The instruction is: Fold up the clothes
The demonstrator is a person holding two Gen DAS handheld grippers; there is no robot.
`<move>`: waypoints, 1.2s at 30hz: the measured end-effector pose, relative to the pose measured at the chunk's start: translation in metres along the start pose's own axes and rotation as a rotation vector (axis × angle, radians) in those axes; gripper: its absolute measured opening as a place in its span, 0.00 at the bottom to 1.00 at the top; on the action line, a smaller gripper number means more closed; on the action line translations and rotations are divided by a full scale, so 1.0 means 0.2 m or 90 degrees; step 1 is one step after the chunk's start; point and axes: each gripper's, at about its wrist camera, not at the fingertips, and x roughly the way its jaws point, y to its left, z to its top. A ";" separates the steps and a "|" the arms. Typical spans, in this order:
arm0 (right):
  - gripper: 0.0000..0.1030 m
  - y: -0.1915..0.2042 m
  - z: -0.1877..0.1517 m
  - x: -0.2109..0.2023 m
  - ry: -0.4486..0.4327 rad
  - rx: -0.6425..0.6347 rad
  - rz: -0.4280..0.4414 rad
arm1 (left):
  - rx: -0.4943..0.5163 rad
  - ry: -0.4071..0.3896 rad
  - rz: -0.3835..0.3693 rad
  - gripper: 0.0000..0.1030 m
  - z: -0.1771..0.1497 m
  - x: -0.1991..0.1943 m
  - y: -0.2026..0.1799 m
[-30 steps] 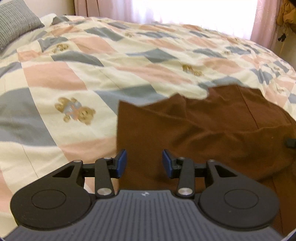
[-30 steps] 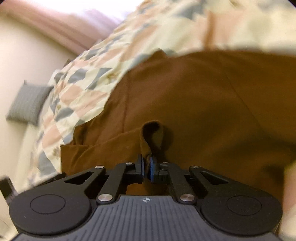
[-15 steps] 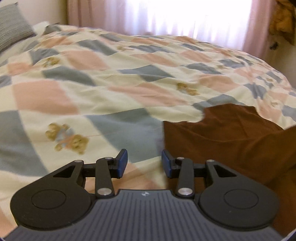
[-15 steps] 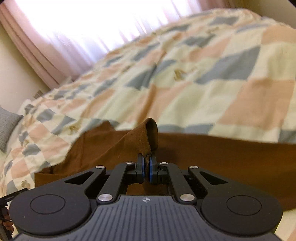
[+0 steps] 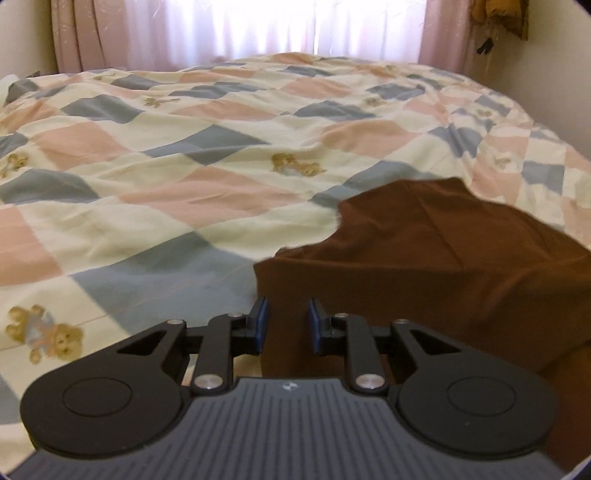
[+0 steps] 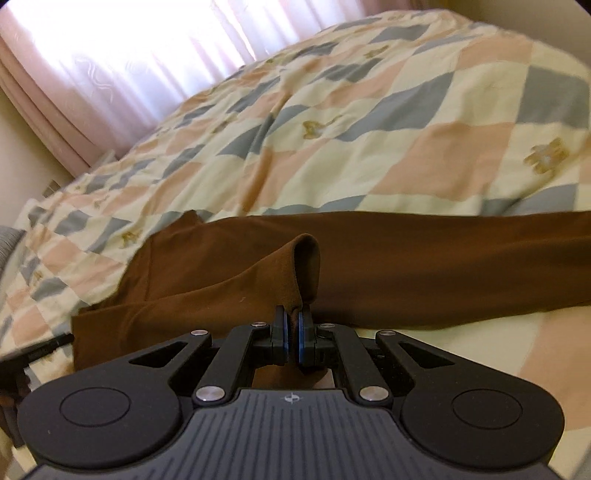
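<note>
A brown garment (image 5: 443,266) lies on the bed, spread at the lower right of the left wrist view. My left gripper (image 5: 285,326) is open, its blue pads on either side of the garment's near left corner, with cloth between the fingers but not pinched. In the right wrist view the garment (image 6: 406,266) stretches across the bed. My right gripper (image 6: 292,330) is shut on a raised fold of its edge, which stands up in a loop above the pads.
The bed is covered by a patchwork quilt (image 5: 184,155) of pink, grey and cream squares with teddy bears. Pink curtains (image 5: 258,29) and a bright window stand behind it. A grey pillow edge (image 6: 7,247) shows at far left. The other gripper's tip (image 6: 37,350) shows at lower left.
My left gripper has moved back to the garment's left corner, which now sits between its open fingers. My right gripper, still shut on the fold, has lifted and swung to look across the bed.
</note>
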 end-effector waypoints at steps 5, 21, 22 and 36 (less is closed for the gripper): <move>0.05 0.00 -0.04 -0.11 0.011 0.009 0.009 | -0.025 0.017 -0.011 0.19 0.08 0.03 0.05; 0.05 -0.03 -0.17 -0.17 0.053 0.040 0.005 | 0.038 0.172 0.133 0.03 0.32 0.36 0.03; 0.05 -0.04 -0.18 -0.18 0.056 0.038 0.001 | 0.038 0.164 0.138 0.07 0.32 0.36 0.04; 0.05 -0.07 -0.07 -0.09 0.043 0.038 -0.012 | 0.061 0.089 0.026 0.12 0.21 0.06 0.05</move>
